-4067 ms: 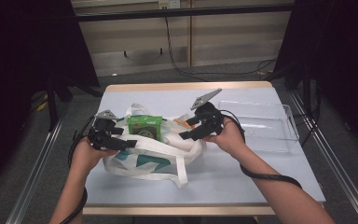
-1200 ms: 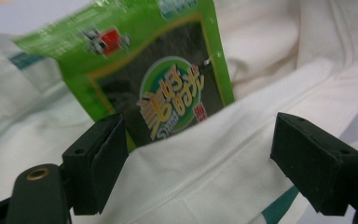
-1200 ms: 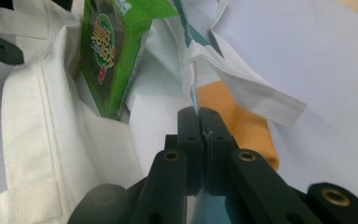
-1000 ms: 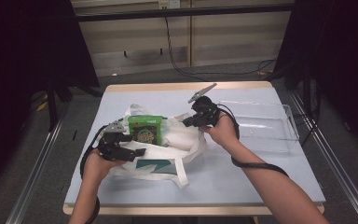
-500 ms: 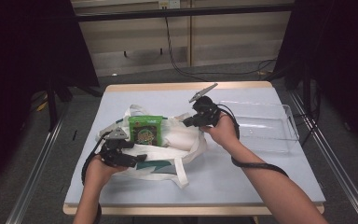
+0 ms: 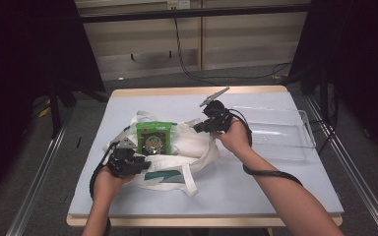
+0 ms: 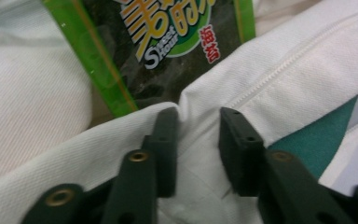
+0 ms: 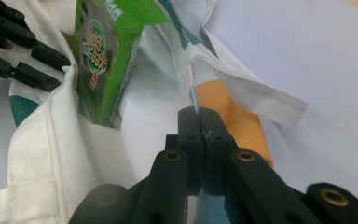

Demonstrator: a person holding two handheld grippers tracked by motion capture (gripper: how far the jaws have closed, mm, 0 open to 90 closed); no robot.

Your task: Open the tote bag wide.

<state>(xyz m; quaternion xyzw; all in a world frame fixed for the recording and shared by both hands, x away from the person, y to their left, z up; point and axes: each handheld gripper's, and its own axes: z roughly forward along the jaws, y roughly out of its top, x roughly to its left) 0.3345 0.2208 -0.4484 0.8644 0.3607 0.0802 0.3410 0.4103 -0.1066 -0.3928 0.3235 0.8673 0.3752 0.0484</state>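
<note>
At the middle of the desk lies a white tote bag with a green snack packet standing in its mouth, the lower part sunk inside and the printed face toward the person. The step in hand looks like bagging the packet — or holding the mouth wide so it can drop the rest of the way.

The right gripper has its jaws clenched on the far edge of the bag's opening, pinching the cloth flat and lifting it. The left gripper sits at the near rim by the zipper; its jaws stand apart with a fold of white cloth between them, not yet nipped.

The packet's long axis runs near upright, leaning a little, its top edge pointing up and away from the bag's bottom. In the right gripper view it is seen edge-on, slanting between the two cloth walls.

The next move, as I judge it, calls for the left jaws to close on that near rim and draw it toward the person, so the mouth gapes and the packet can slide down. A clear tray rests well apart at the right.
</note>
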